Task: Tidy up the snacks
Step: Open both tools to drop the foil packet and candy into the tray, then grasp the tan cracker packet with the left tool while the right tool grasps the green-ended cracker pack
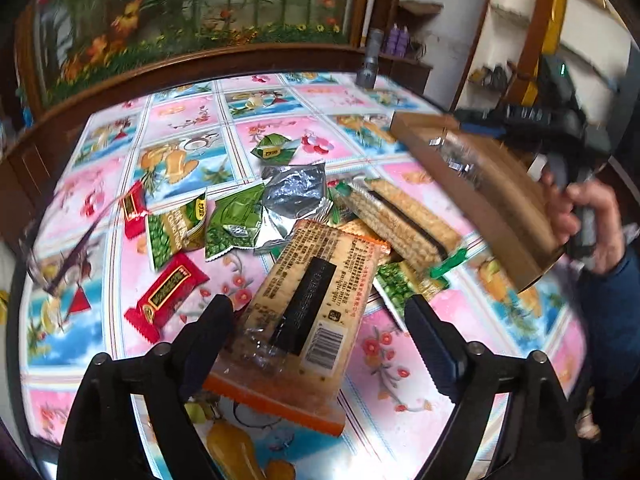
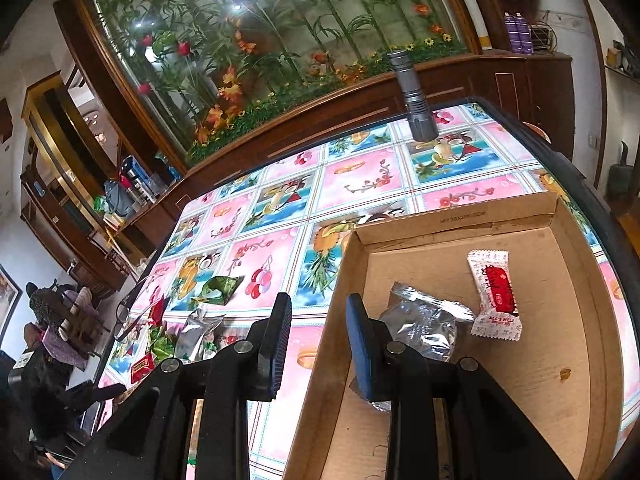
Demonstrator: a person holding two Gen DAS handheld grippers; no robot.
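A table covered by a pink-and-blue flowered cloth (image 1: 188, 120) is seen from both wrist cameras.

In the left wrist view the left gripper (image 1: 320, 332) is held over the snack pile with its jaws spread wide apart. A long cracker pack (image 1: 308, 300), printed in black and orange with a barcode, lies between the fingers; the left finger is at its edge, the right finger stands clear of it, so nothing is clamped. Beyond it, toward 12 o'clock, a crumpled silver wrapper (image 1: 292, 200) is seen, with green pea packets (image 1: 176, 232) at about 10 o'clock of the cracker pack and a red candy packet (image 1: 168, 296) at 9 o'clock. A wafer pack (image 1: 400, 224) lies at 1 o'clock. At 2 o'clock the cardboard box (image 1: 480, 200) is seen tilted and blurred, with a hand (image 1: 588, 220) behind it on the other gripper's handle.

In the right wrist view the right gripper (image 2: 316, 344) is closed onto the near left wall of the cardboard box (image 2: 576, 280) — one finger outside, one inside, the wall pinched between them. Inside the box a silver packet (image 2: 424, 320) lies just beyond the inner finger, and a white-and-red candy packet (image 2: 496, 296) lies at 2 o'clock of it, just beside it. A grey flashlight (image 2: 412, 96) stands upright at the far table edge, at 12 o'clock.
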